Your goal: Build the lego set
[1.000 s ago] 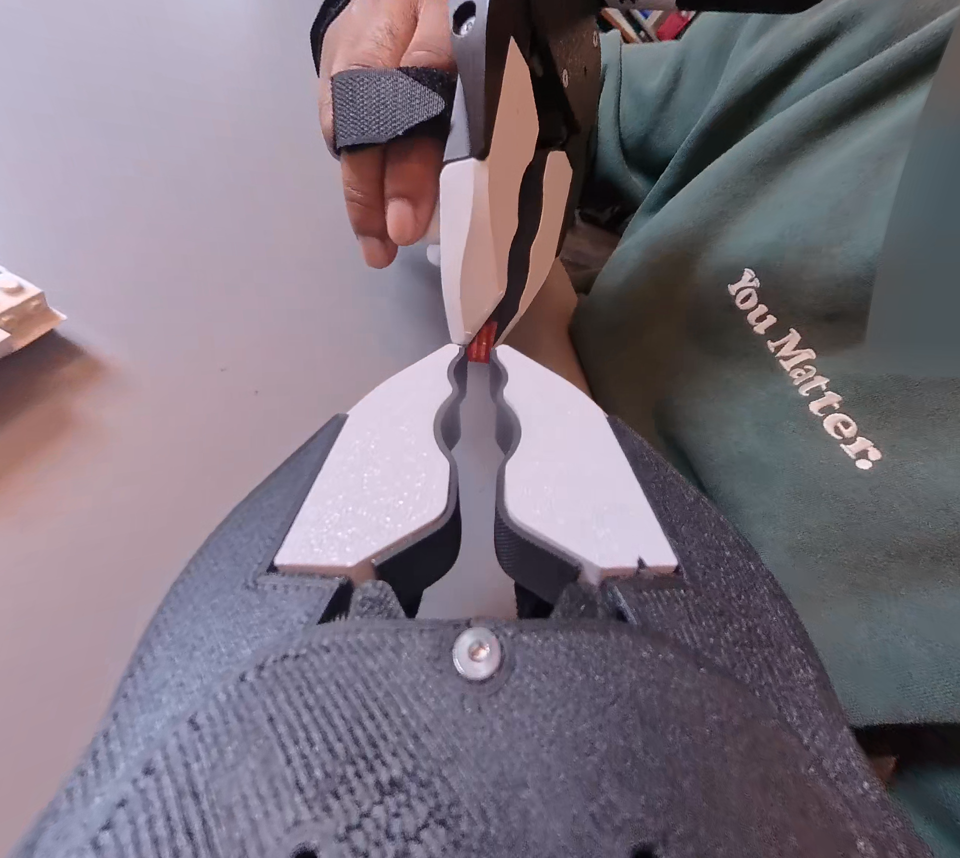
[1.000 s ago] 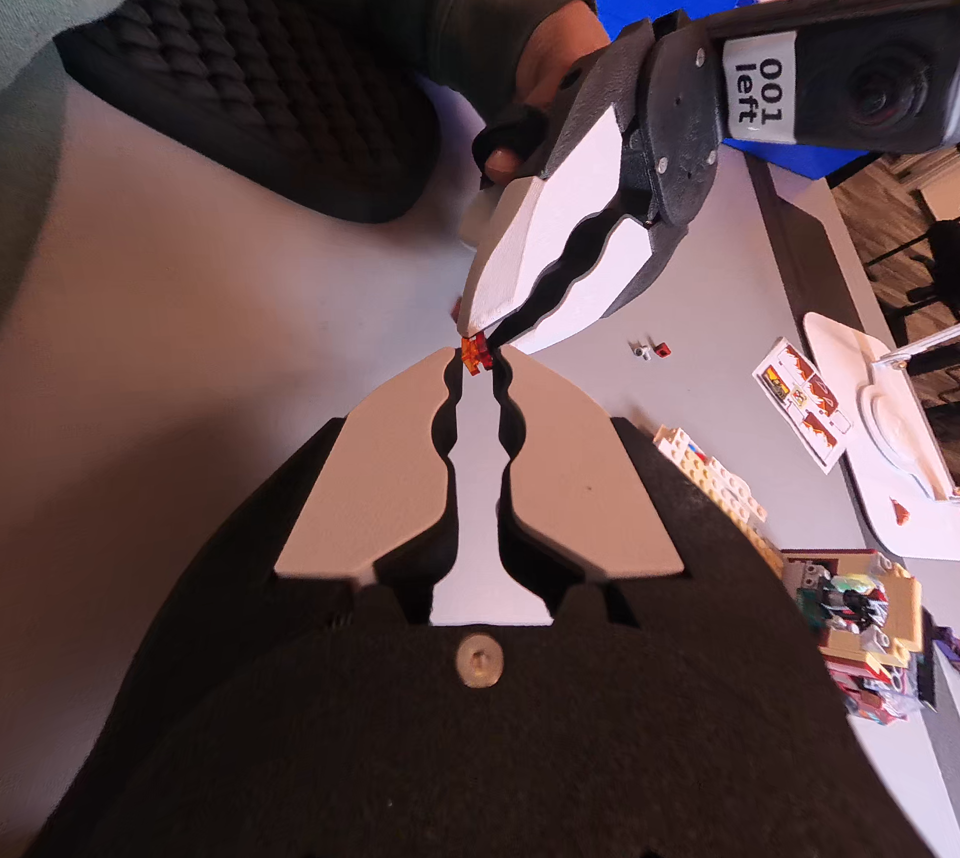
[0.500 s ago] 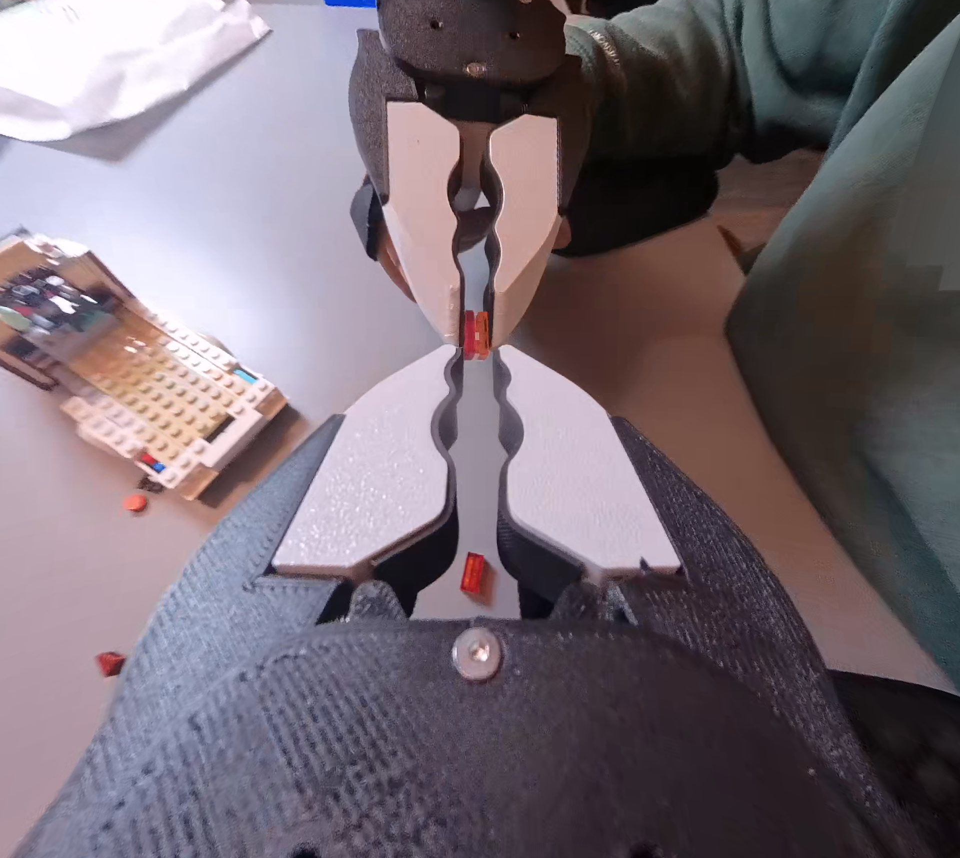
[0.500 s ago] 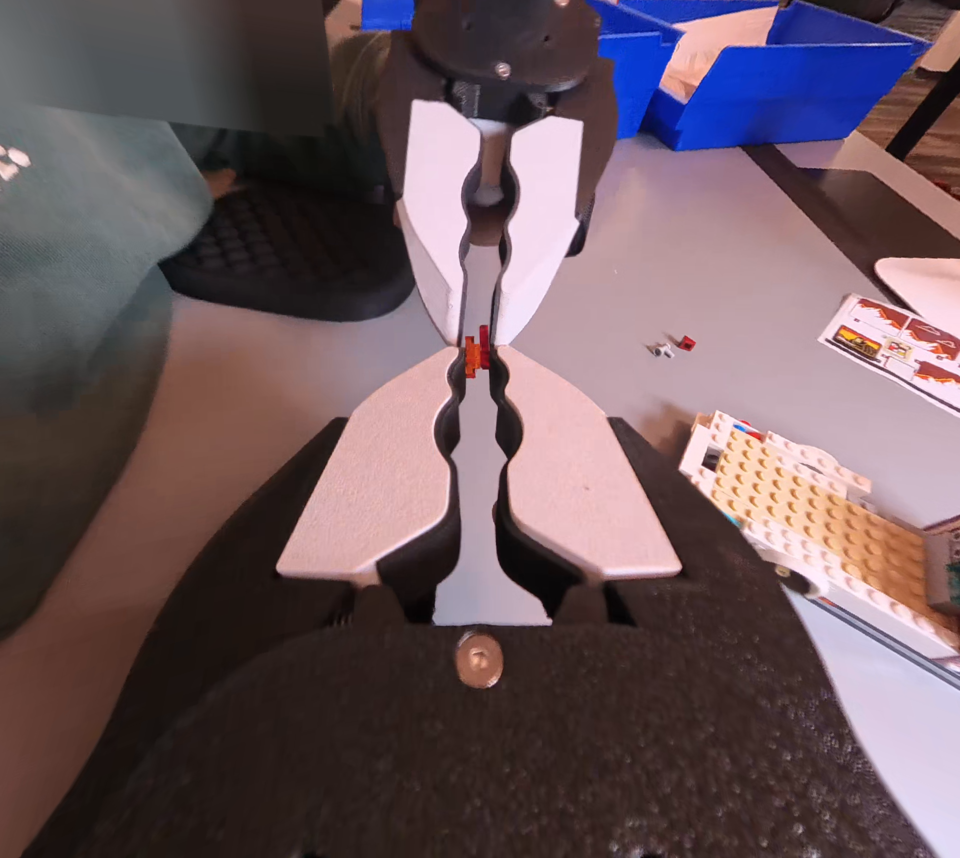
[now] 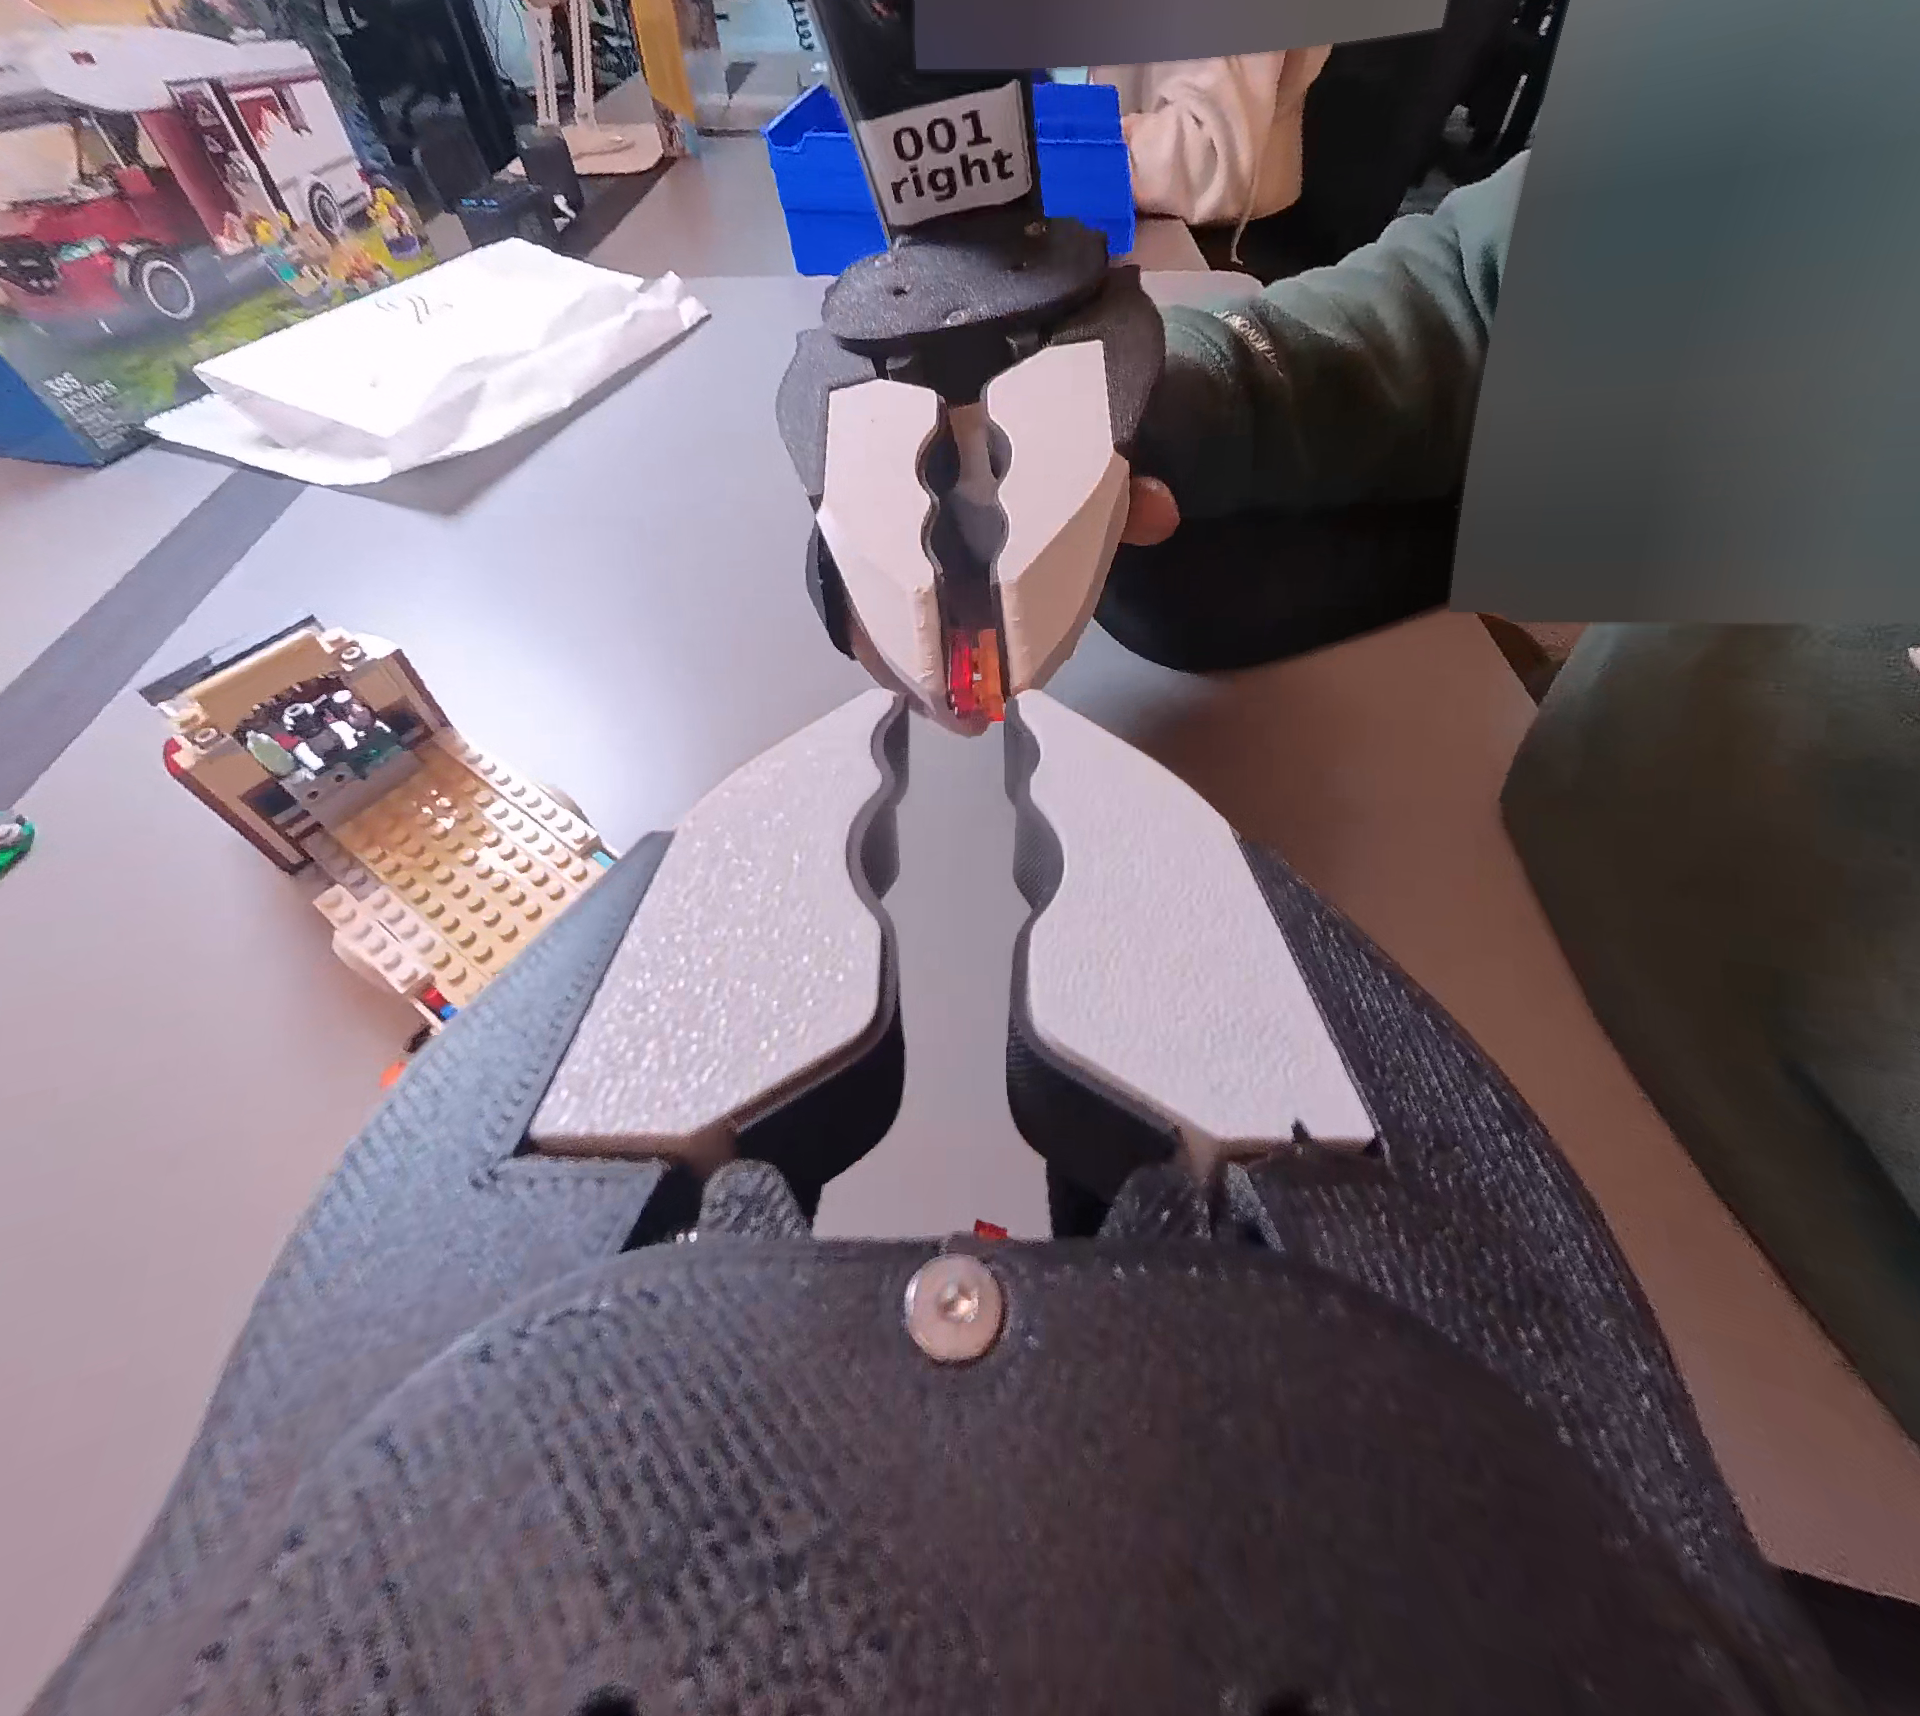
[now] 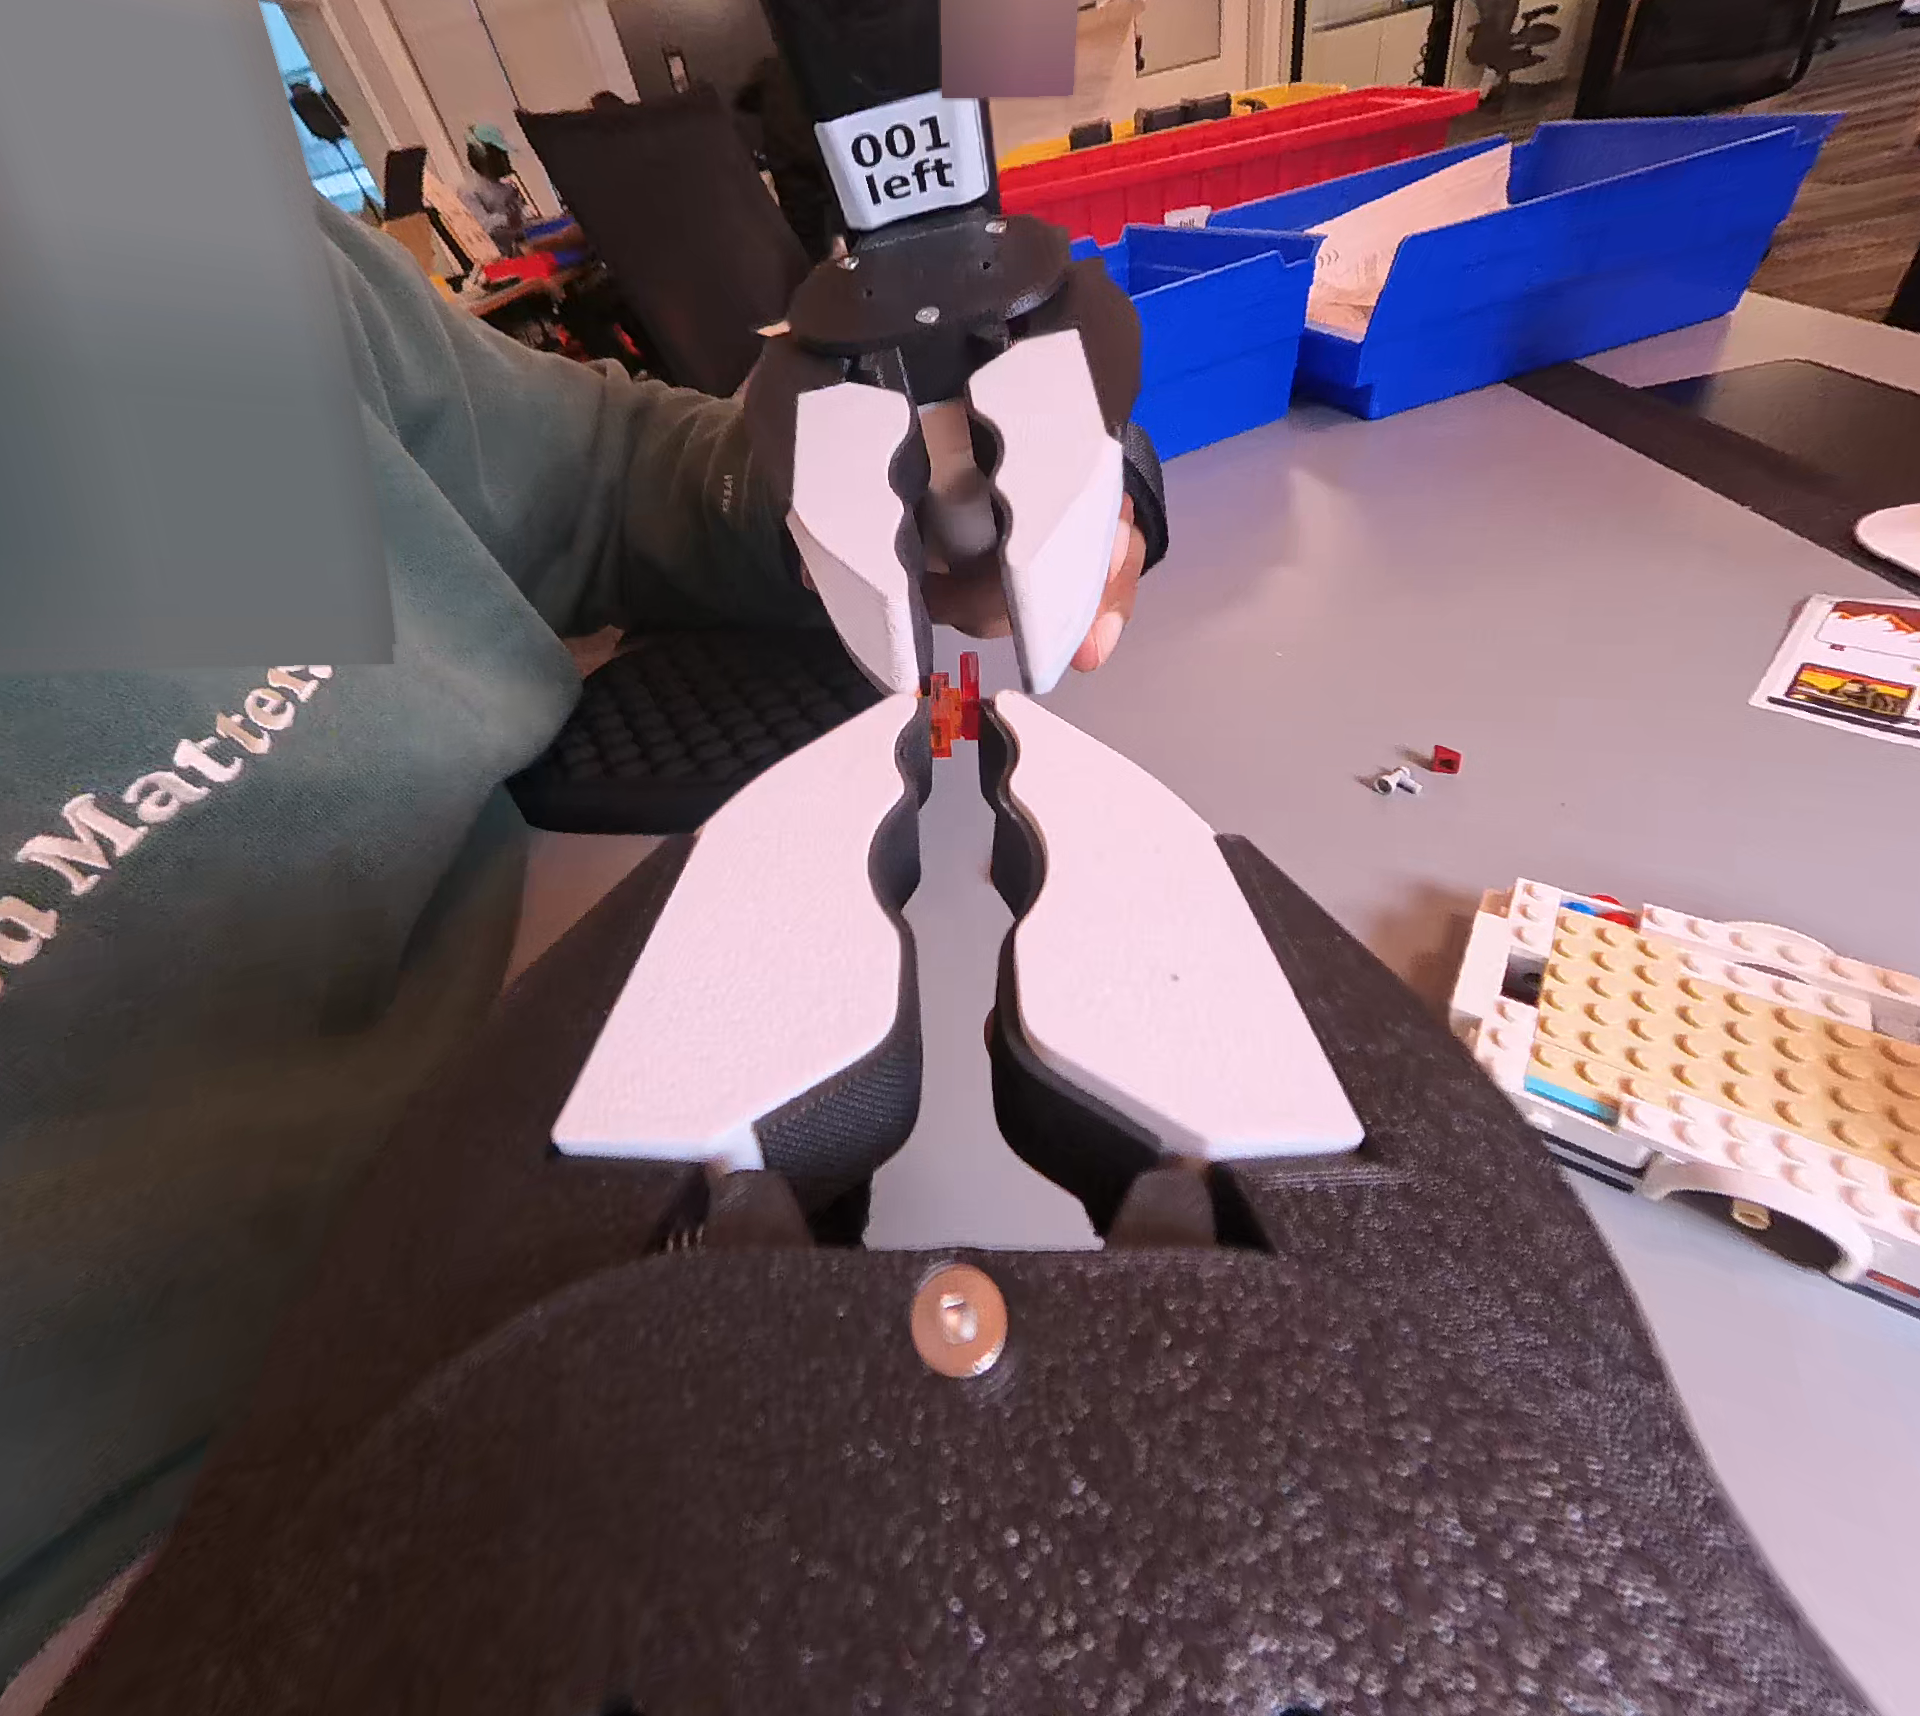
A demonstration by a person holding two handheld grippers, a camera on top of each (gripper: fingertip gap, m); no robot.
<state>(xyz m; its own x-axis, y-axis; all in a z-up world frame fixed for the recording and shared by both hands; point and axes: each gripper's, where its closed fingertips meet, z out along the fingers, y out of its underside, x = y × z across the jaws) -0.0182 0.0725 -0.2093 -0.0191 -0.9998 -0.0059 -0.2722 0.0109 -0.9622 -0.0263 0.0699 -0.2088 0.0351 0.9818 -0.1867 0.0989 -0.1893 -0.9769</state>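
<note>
A small red and orange lego piece (image 6: 951,716) sits between the tips of my right gripper (image 6: 954,721), which is shut on it. It also shows in the left wrist view (image 5: 971,679), in the right gripper (image 5: 975,698). My left gripper (image 5: 956,716) faces it tip to tip, with its jaws apart. In the right wrist view, the left gripper (image 6: 971,679) stands open just beyond the piece. The part-built tan and white lego vehicle (image 5: 416,845) lies on the grey table to the left, and shows at the right in the right wrist view (image 6: 1714,1043).
The lego box (image 5: 156,160) and a white paper bag (image 5: 447,357) are at the far left. Blue bins (image 6: 1558,264), a sticker sheet (image 6: 1860,669) and loose small pieces (image 6: 1418,767) lie to the right. A black mat (image 6: 686,731) is near the person's green sleeve. Less than 4 cm separates the two grippers' tips.
My left gripper has opened and let go of the red and orange piece, which stays in the right gripper. Both grippers have swung round and now point more level across the table.
</note>
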